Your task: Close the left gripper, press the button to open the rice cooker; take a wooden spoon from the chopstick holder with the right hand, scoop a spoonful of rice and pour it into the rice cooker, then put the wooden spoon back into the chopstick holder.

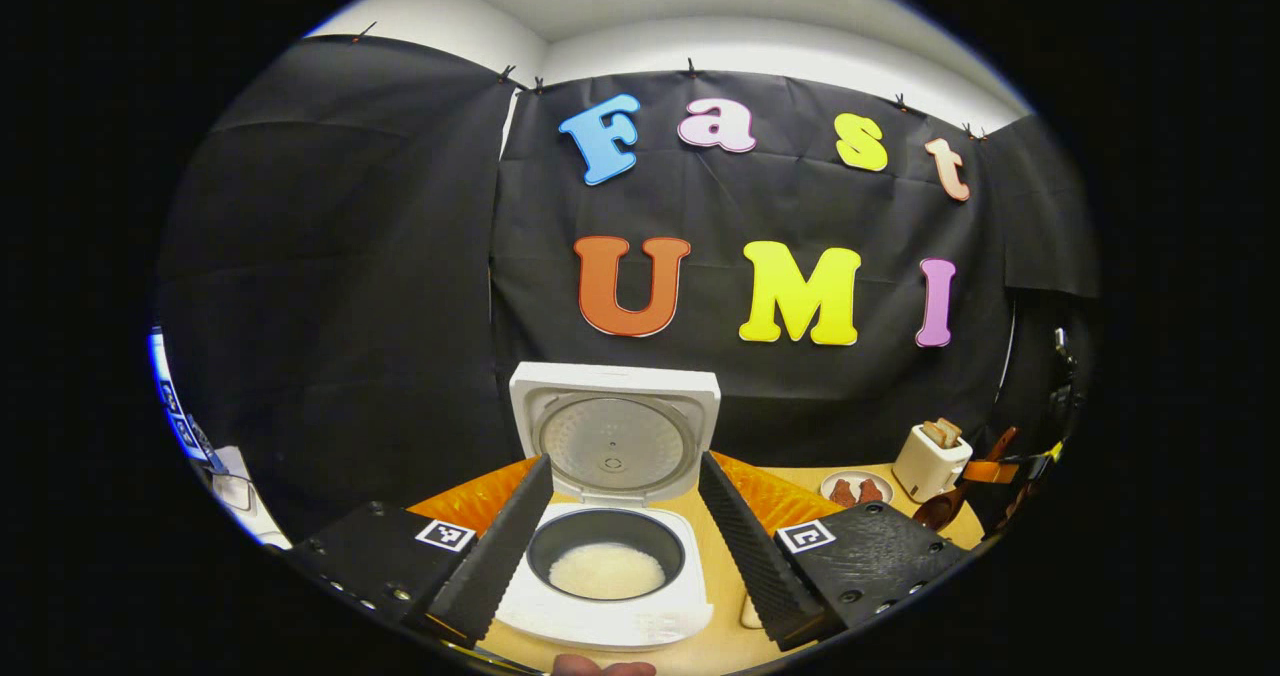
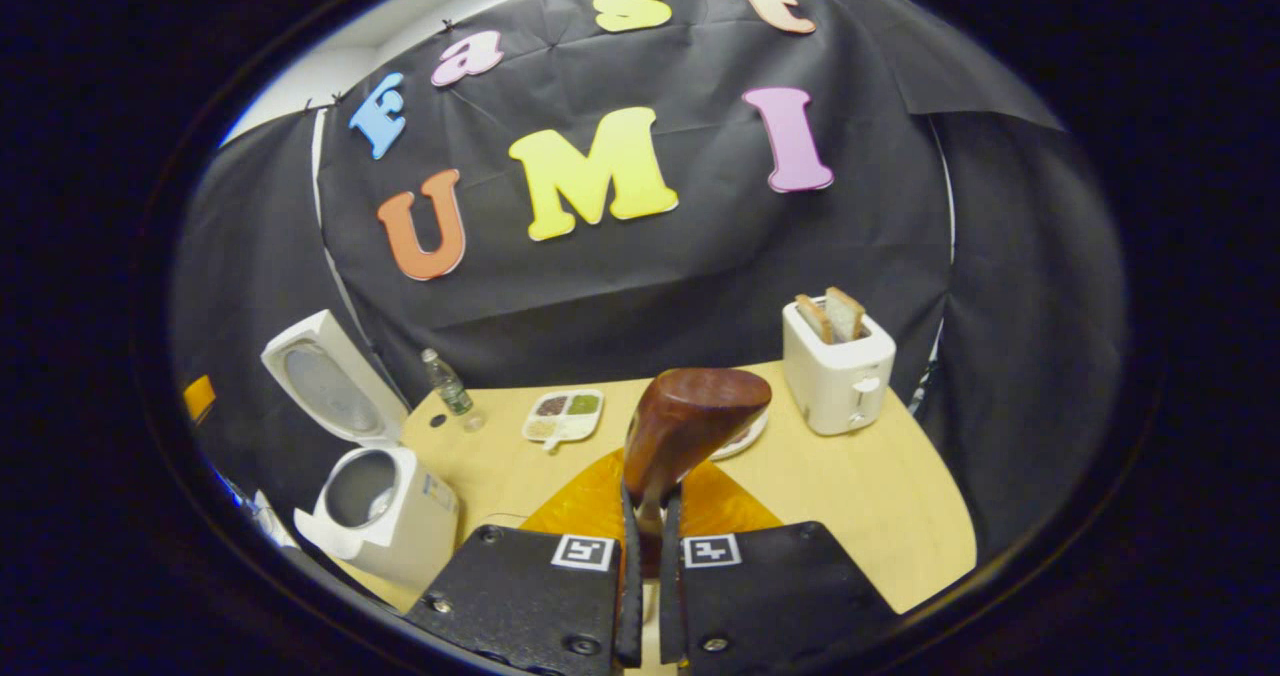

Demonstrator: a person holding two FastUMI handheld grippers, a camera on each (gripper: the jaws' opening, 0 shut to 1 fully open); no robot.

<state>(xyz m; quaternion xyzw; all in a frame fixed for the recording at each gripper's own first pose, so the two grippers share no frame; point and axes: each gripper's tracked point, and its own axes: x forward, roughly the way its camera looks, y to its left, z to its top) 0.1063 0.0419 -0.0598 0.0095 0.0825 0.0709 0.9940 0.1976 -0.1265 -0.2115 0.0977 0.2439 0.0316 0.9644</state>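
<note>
Wooden spoon handle hidden between fingers

Even, soft overhead light, both views sharp at centre, strong fisheye bending at edges, faint glare on the table

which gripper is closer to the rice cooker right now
Left. The left gripper hangs open right over the rice cooker, fingers framing its pot. The right gripper, shut on the wooden spoon, is off to the side.

Left gripper held with jaws spread wide — fingers angled outward, nothing between them. Right gripper nearly closed, fingers upright and parallel — both pressed on the handle of a wooden spoon.
</note>
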